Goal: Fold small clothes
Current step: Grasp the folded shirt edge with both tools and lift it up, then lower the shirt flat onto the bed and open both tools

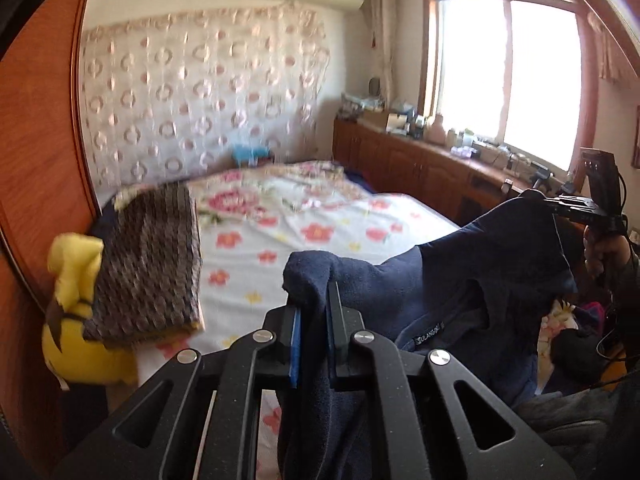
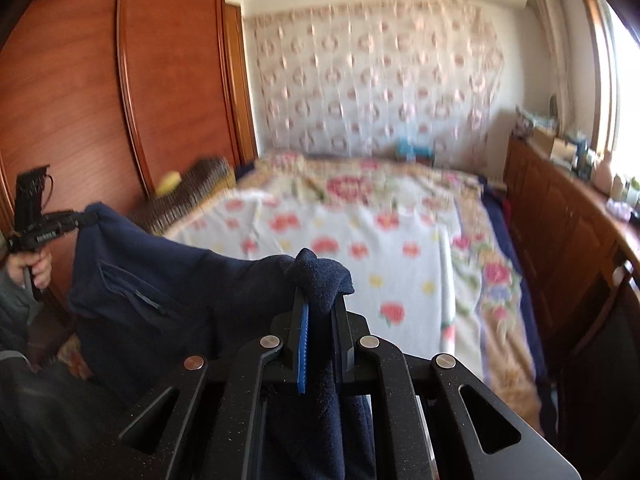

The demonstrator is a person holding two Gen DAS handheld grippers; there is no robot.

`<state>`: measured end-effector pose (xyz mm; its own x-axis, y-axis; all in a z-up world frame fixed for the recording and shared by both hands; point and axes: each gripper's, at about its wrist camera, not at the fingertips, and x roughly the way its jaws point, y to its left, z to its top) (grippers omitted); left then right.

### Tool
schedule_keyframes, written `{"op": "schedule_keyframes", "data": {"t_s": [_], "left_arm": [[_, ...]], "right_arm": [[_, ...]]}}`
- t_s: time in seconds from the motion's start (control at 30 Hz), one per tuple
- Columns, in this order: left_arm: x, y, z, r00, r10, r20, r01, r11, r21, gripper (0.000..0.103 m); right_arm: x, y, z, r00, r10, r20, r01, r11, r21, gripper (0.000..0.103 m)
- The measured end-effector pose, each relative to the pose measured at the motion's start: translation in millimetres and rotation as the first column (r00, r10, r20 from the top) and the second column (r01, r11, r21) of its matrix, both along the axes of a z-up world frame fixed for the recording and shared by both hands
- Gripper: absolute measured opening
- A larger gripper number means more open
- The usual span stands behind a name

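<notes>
A navy fleece garment (image 1: 460,280) hangs stretched in the air between both grippers, above the near end of the bed. My left gripper (image 1: 314,296) is shut on one top corner of it. My right gripper (image 2: 320,300) is shut on the other top corner; the garment (image 2: 168,280) sags between them, with a zip pocket showing. The right gripper also shows at the far right of the left wrist view (image 1: 560,204), and the left gripper at the far left of the right wrist view (image 2: 86,216). The garment's lower part is hidden below the frames.
A bed with a floral cover (image 1: 304,232) lies ahead. A folded brown knit (image 1: 148,264) and a yellow plush toy (image 1: 76,312) sit on its left side by the wooden wardrobe (image 2: 100,80). A low wooden cabinet (image 1: 420,160) with clutter runs under the window on the right.
</notes>
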<state>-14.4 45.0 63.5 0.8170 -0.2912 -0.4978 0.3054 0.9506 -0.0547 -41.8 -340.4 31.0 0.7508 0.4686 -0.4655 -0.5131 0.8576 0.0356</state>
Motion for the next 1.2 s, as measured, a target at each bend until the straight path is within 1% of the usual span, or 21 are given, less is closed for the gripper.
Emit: {"op": "schedule_keyframes", "data": {"t_s": [0.07,0.13,0.27,0.37,0.5,0.63,0.67,0.73,0.77,0.87,0.93,1.0,1.03,1.07,1.1,1.13,1.17,1.2], "left_arm": [[-10,2,26,0.998,-0.012,0.057,0.012,1.0,0.004,0.011],[-20,3,53,0.993,-0.014,0.119,0.014,1.0,0.006,0.011],[-41,16,108,0.966,0.009,0.257,-0.005,1.0,-0.016,0.011],[-50,26,136,0.944,0.024,0.328,-0.026,1.0,0.001,0.011],[-58,40,162,0.918,0.046,0.393,-0.049,0.999,-0.002,0.01],[-65,53,184,0.891,0.06,0.45,-0.059,0.998,-0.016,0.01],[-63,54,186,0.887,0.064,0.456,-0.064,0.998,-0.016,0.01],[-52,59,188,0.884,0.074,0.461,-0.072,0.997,-0.021,0.01],[-49,59,187,0.885,0.08,0.459,-0.079,0.997,-0.021,0.01],[-19,56,176,0.896,0.103,0.432,-0.113,0.994,-0.003,0.01],[9,52,161,0.906,0.115,0.407,-0.136,0.99,0.022,0.01],[44,48,144,0.923,0.129,0.361,-0.148,0.989,0.024,0.01],[65,45,133,0.932,0.137,0.335,-0.156,0.987,0.031,0.01],[88,43,120,0.94,0.147,0.307,-0.167,0.985,0.041,0.01],[107,40,108,0.946,0.155,0.285,-0.179,0.982,0.059,0.01],[136,36,89,0.952,0.155,0.263,-0.187,0.977,0.103,0.011],[151,30,76,0.958,0.143,0.248,-0.178,0.976,0.128,0.011],[172,26,59,0.966,0.141,0.219,-0.175,0.974,0.146,0.016]], "right_arm": [[-19,-1,26,0.998,0.015,0.064,-0.016,1.0,0.009,0.009],[-42,-2,54,0.989,0.021,0.149,-0.022,1.0,0.007,0.009],[-81,-5,104,0.959,0.033,0.28,-0.038,0.999,0.016,0.009],[-104,-9,135,0.935,0.031,0.353,-0.039,0.999,0.014,0.009],[-126,-12,162,0.91,0.03,0.413,-0.037,0.999,0.009,0.009],[-145,-14,178,0.886,0.034,0.462,-0.044,0.999,0.012,0.009],[-147,-13,178,0.881,0.036,0.471,-0.043,0.999,0.005,0.009],[-140,-10,177,0.878,0.034,0.478,-0.035,0.999,-0.007,0.009],[-130,-7,173,0.881,0.034,0.472,-0.033,0.999,-0.012,0.009],[-103,3,161,0.899,0.023,0.437,-0.013,1.0,-0.026,0.009],[-80,16,157,0.91,0.006,0.415,0.015,0.999,-0.048,0.009],[-44,26,150,0.929,-0.019,0.37,0.048,0.996,-0.069,0.009],[-31,36,158,0.937,-0.028,0.348,0.057,0.996,-0.074,0.009],[-13,42,153,0.945,-0.04,0.325,0.07,0.994,-0.079,0.009],[6,45,145,0.952,-0.055,0.302,0.084,0.993,-0.085,0.009],[32,52,135,0.96,-0.082,0.269,0.113,0.989,-0.1,0.009],[53,57,127,0.965,-0.108,0.24,0.137,0.985,-0.107,0.009],[76,60,115,0.969,-0.14,0.202,0.165,0.98,-0.11,0.009]]}}
